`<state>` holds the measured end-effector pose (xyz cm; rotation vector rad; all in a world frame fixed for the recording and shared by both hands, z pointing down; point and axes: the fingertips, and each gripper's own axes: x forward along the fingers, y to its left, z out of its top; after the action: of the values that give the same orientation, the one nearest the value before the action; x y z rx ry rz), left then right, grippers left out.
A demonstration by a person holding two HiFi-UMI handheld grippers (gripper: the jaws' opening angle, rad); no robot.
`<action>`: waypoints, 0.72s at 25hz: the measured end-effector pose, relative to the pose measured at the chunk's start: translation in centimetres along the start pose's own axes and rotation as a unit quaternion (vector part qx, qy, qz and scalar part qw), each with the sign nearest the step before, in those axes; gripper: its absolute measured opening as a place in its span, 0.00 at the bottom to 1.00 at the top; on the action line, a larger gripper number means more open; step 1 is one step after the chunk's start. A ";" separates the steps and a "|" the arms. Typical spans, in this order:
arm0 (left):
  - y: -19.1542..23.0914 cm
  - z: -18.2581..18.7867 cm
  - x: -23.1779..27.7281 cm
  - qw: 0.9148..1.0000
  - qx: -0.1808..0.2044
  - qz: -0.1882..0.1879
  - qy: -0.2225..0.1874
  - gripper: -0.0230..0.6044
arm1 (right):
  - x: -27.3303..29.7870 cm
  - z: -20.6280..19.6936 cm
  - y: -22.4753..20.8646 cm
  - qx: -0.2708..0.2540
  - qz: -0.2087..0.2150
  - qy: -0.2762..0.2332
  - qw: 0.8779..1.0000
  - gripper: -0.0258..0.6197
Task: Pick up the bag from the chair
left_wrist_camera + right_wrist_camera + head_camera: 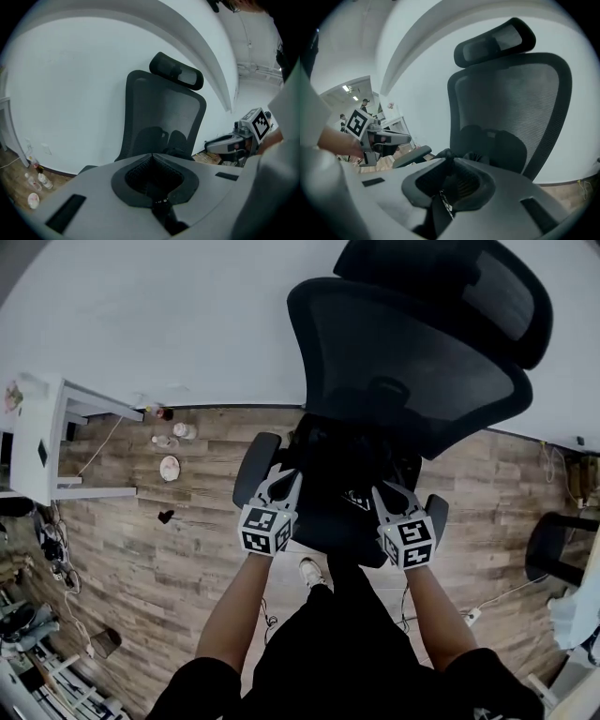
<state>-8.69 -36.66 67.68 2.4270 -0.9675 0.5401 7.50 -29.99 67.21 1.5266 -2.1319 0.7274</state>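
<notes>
A black bag lies on the seat of a black mesh-backed office chair, between my two grippers. My left gripper is at the bag's left side, shut on a black strap that runs down between its jaws. My right gripper is at the bag's right side, shut on a black strap with white print. The top of the bag shows just beyond the jaws in the right gripper view. Much of the bag is hidden by the grippers and by shadow.
The chair's armrest is beside my left gripper. A white desk stands at the left, with small bottles and a dish on the wooden floor near the wall. A second dark chair is at the right. A shoe is below the seat.
</notes>
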 end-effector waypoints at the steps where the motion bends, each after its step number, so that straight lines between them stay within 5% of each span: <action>1: 0.5 -0.2 0.8 1.000 -0.001 -0.001 0.007 0.07 | 0.7 -0.3 -0.2 0.005 0.001 0.008 1.000 0.11; 5: 2.5 -1.9 4.8 0.999 -0.027 -0.014 0.044 0.12 | 3.4 -1.1 -2.0 0.035 -0.011 0.031 0.999 0.50; 7: 3.0 -3.2 7.0 0.996 -0.040 -0.030 0.069 0.37 | 4.7 -1.3 -3.2 0.050 -0.024 0.037 0.998 0.59; 11: 3.6 -5.0 10.9 0.991 -0.060 -0.055 0.106 0.54 | 7.4 -2.1 -5.0 0.063 -0.034 0.064 0.995 0.67; 18: 5.6 -7.1 16.6 0.982 -0.093 -0.073 0.145 0.56 | 10.6 -3.6 -6.9 0.084 -0.036 0.118 0.989 0.71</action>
<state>-2.82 -45.08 83.50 2.1561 -0.6809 0.6942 10.90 -37.30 77.61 1.5086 -1.8724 1.0296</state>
